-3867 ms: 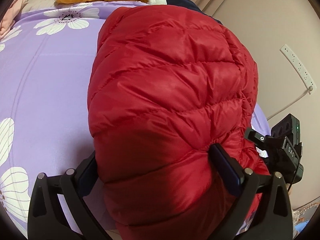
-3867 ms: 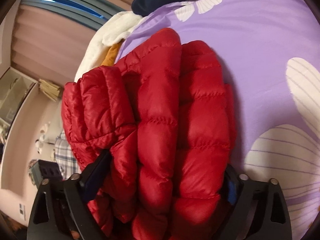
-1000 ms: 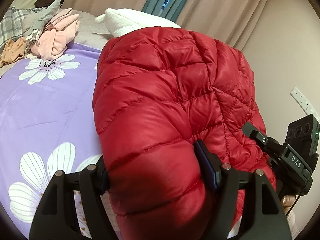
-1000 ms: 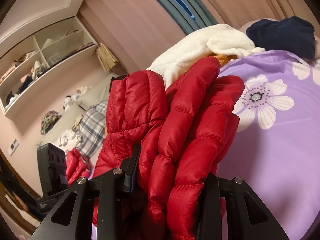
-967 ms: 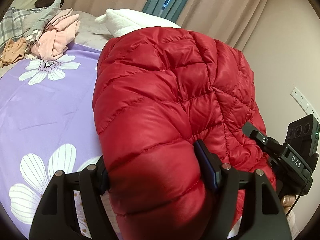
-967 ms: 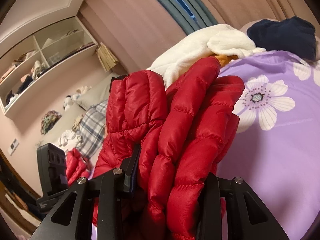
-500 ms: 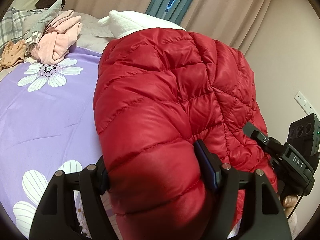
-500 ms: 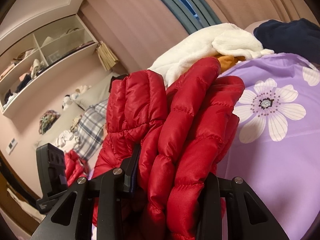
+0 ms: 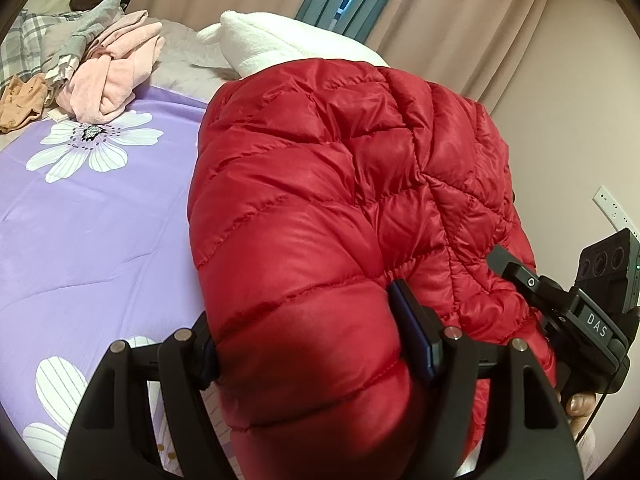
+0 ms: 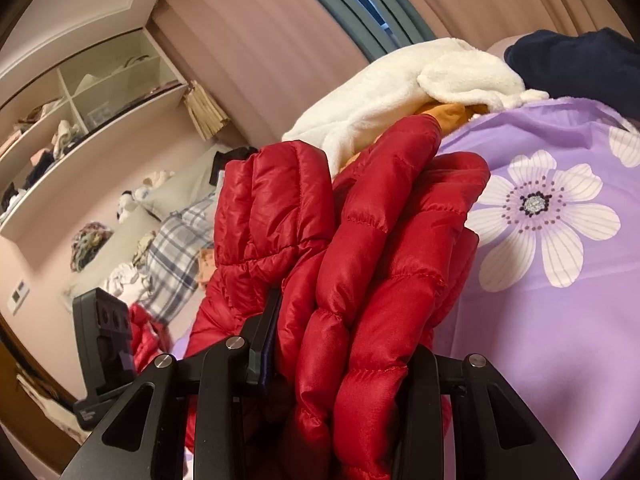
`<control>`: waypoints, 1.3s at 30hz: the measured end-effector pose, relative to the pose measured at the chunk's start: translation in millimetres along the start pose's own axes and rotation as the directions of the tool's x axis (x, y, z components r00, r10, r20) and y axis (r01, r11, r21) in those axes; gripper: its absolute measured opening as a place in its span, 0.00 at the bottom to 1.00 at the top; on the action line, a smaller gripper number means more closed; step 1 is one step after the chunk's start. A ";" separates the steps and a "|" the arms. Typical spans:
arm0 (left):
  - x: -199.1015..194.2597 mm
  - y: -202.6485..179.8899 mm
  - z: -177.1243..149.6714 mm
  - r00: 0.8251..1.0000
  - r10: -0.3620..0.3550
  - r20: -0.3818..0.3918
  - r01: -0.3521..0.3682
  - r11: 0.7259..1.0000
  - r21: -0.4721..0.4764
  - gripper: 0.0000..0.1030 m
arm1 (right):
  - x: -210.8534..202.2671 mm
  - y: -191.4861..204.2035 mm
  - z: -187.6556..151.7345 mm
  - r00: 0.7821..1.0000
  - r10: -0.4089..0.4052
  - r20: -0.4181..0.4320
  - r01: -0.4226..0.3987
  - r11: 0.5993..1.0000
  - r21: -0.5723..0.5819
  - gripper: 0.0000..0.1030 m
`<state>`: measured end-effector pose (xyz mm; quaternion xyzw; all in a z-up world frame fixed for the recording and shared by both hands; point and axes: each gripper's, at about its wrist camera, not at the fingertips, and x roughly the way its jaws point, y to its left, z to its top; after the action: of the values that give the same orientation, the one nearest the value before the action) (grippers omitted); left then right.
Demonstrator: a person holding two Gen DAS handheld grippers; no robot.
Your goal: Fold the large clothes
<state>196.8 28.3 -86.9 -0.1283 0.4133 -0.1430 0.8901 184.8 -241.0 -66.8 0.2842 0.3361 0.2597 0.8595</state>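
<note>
Since four seconds ago, both cameras have tipped up from the bed (image 9: 80, 240) toward the curtains, and I see the red jacket (image 9: 320, 208) raised above the purple flowered sheet. It is puffy, quilted and bunched into thick folds. My left tongs (image 9: 316, 348) clamp one padded roll, and my right tongs (image 10: 344, 364) clamp several stacked layers of it.
</note>
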 end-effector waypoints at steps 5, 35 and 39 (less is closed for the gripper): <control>3.5 -1.4 0.8 1.000 0.000 -0.005 0.000 1.000 -0.002 0.70 | 3.8 -0.6 -1.7 1.000 -0.008 0.001 0.008 1.000 0.008 0.36; 23.1 7.0 -7.1 0.996 0.052 -0.078 -0.053 0.999 -0.013 0.70 | 17.1 -18.1 -23.3 0.994 -0.086 -0.067 0.091 0.993 0.077 0.36; 25.3 7.9 -8.6 0.994 0.064 -0.085 -0.066 0.998 -0.011 0.71 | 17.8 -20.9 -26.9 0.992 -0.103 -0.079 0.110 0.990 0.084 0.36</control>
<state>206.9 25.5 -112.7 -0.1146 0.4557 -0.1165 0.8750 182.1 -235.9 -104.8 0.2939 0.3936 0.2086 0.8457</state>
